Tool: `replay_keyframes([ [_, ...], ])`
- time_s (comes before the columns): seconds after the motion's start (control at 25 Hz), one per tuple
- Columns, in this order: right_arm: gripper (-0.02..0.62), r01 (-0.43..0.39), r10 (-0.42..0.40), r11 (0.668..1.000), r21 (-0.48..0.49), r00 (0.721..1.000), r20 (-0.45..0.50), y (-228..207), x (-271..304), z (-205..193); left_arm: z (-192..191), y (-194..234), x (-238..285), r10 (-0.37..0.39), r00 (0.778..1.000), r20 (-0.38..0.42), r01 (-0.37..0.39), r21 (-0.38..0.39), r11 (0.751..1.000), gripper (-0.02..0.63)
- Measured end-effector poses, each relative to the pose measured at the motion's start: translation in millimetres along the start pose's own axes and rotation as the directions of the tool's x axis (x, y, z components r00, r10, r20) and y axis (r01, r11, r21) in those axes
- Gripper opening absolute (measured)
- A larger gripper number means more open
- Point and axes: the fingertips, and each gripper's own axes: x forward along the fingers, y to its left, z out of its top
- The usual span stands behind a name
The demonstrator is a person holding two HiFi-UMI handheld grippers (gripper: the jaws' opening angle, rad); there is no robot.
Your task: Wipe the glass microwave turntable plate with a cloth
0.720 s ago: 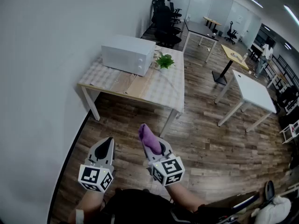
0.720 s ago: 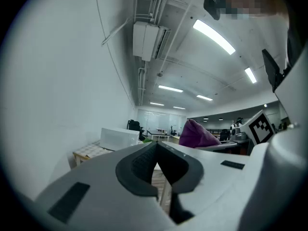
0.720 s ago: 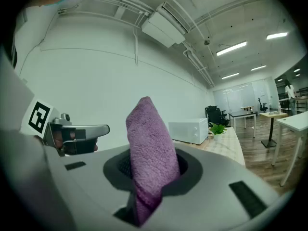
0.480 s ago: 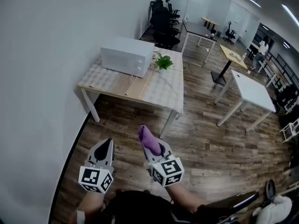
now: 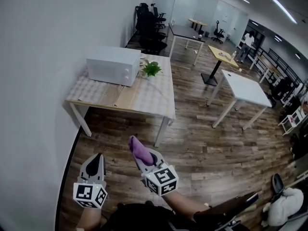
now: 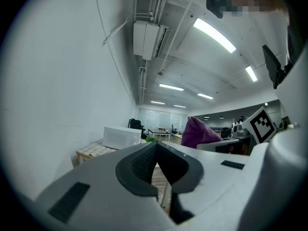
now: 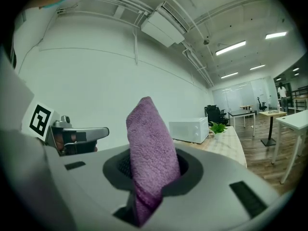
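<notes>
1. The right gripper (image 5: 140,154) has its fingers closed on a purple cloth (image 5: 138,147). The cloth stands up past the fingertips and hides them in the head view.
2. The left gripper (image 5: 98,158), just left of those fingers, has its fingers pressed together with nothing between them.
3. Both arms are cut off by the lower edge of the head view.
4. Well ahead of the fingers, across bare wood floor (image 5: 202,143), stands a table (image 5: 144,100).
5. On it sits a white microwave (image 5: 112,65). Its door is shut, so the inside is hidden. A small plant (image 5: 151,70) is just right of it.
6. Farther off are dark chairs (image 5: 149,20), white tables (image 5: 245,90) and a person (image 5: 246,41), who is too small to make out well.
</notes>
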Motion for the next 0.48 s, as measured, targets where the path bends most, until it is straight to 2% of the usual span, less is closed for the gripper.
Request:
replay_keyframes([
  [0.48, 0.092, 0.039, -0.039, 0.999, -0.011, 0.999, -0.006, 24, 28, -6, -5, 41, 3, -0.048, 0.999, 0.005, 0.048, -0.016, 0.999, 0.002],
])
